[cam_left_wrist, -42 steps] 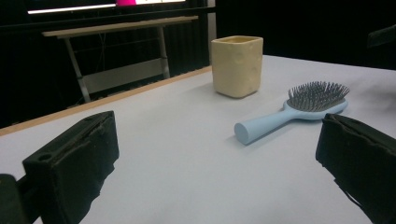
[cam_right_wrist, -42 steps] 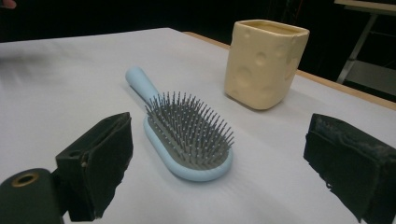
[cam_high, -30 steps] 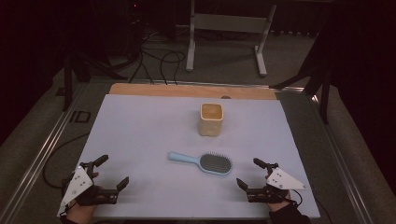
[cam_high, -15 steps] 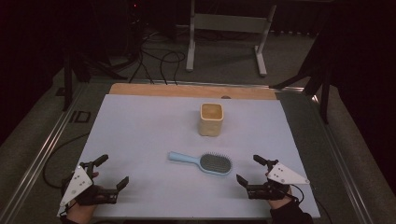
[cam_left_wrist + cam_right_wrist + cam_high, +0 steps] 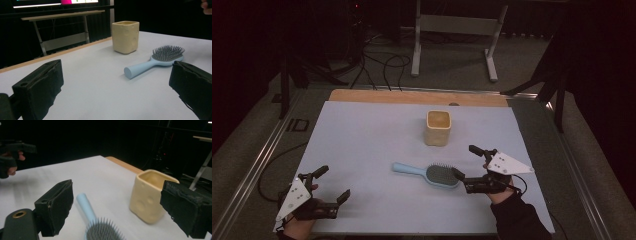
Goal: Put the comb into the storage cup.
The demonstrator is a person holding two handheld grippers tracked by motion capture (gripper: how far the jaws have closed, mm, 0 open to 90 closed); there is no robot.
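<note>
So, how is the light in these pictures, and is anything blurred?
High view: the pale table is lit and its surroundings are dark. Left gripper view: hairbrush and cup are sharp, while the near jaws look soft. Right gripper view: the brush handle is slightly smeared, against a black background.

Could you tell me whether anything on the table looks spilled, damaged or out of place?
Nothing stands out. The yellow cup stands upright and looks empty, the blue hairbrush lies flat with its bristles up, and the white table shows no spill. Both grippers, left and right, are open.
</note>
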